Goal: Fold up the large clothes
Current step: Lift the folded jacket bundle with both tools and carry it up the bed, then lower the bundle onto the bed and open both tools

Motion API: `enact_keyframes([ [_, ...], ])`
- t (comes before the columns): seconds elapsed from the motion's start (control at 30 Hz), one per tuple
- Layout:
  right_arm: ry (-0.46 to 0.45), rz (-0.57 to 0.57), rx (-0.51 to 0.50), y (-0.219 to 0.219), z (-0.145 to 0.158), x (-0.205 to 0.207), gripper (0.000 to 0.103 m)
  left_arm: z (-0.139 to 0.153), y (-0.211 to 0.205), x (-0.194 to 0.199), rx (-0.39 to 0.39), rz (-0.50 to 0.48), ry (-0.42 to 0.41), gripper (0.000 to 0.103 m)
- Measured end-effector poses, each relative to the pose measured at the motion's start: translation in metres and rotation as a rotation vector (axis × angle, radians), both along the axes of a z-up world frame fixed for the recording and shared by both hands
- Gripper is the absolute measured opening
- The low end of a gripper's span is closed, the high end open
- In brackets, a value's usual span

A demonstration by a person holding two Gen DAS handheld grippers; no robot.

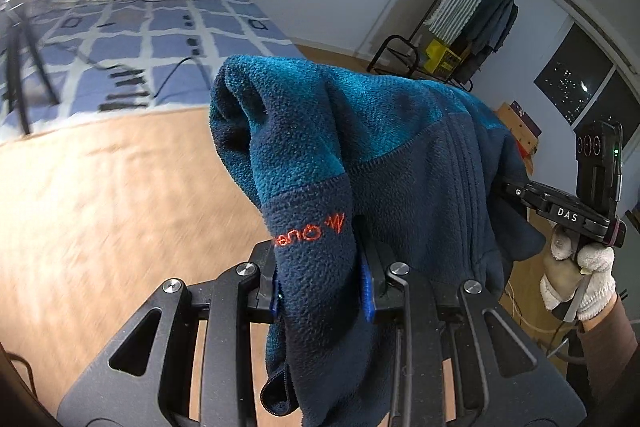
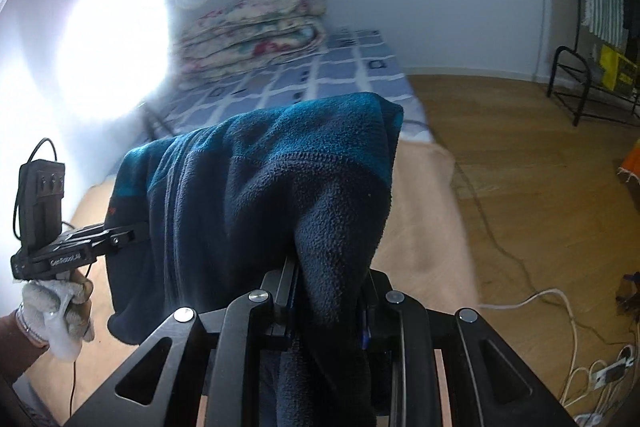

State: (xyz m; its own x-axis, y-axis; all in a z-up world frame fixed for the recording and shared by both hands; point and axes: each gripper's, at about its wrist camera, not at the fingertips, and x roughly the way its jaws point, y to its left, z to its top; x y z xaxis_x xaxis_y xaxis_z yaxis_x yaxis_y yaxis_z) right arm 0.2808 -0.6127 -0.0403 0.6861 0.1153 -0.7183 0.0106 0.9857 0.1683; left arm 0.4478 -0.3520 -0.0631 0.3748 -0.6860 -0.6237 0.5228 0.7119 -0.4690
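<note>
The left tool (image 1: pixel 320 279) and right tool (image 2: pixel 328 303) tilt downward, each clamped on a fold of the navy-and-teal fleece jacket (image 1: pixel 360 147); the nubby fabric hangs between them above the tan blanket (image 1: pixel 120 187), short of the checked bed (image 1: pixel 160 39); gloved hands grip both handles.

Black left claw (image 1: pixel 320 291) with silver screws and blue pads, white knitted glove (image 1: pixel 580 279), brown sleeve (image 1: pixel 608 331)

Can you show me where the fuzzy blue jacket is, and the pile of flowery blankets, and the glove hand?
fleece jacket (image 1: pixel 380 147), left wrist view, teal shoulder panel.
flowery blankets (image 2: pixel 260 31), right wrist view, middle of the folded stack.
gloved hand (image 1: pixel 580 283), left wrist view, white glove's knuckles.
</note>
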Motion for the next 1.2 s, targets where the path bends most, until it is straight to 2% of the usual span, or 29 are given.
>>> enact_keyframes([
  [0.37, 0.001, -0.084, -0.055, -0.065, -0.015, 0.091, 0.022, -0.017, -0.072, 0.067, 0.024, 0.027, -0.032, 0.028],
  [0.57, 0.034, -0.104, -0.067, -0.078, -0.044, 0.128, 0.022, -0.040, -0.090, 0.090, 0.064, 0.048, -0.030, 0.028],
  [0.8, 0.072, -0.115, -0.099, -0.086, -0.072, 0.146, 0.023, -0.063, -0.090, 0.099, 0.096, 0.063, -0.022, 0.028],
  [0.93, 0.113, -0.156, -0.192, -0.089, -0.080, 0.153, 0.033, -0.066, -0.088, 0.100, 0.111, 0.076, -0.021, 0.032],
  [1.0, 0.130, -0.174, -0.247, -0.088, -0.084, 0.155, 0.034, -0.063, -0.088, 0.097, 0.122, 0.087, -0.033, 0.033],
  [1.03, 0.131, -0.176, -0.258, -0.087, -0.084, 0.156, 0.035, -0.061, -0.087, 0.094, 0.129, 0.087, -0.045, 0.033],
  [1.13, 0.137, -0.207, -0.301, -0.086, -0.082, 0.156, 0.047, -0.052, -0.085, 0.084, 0.161, 0.080, -0.095, 0.034],
  [1.2, 0.143, -0.235, -0.328, -0.087, -0.079, 0.154, 0.049, -0.045, -0.080, 0.079, 0.154, 0.074, -0.102, 0.034],
])
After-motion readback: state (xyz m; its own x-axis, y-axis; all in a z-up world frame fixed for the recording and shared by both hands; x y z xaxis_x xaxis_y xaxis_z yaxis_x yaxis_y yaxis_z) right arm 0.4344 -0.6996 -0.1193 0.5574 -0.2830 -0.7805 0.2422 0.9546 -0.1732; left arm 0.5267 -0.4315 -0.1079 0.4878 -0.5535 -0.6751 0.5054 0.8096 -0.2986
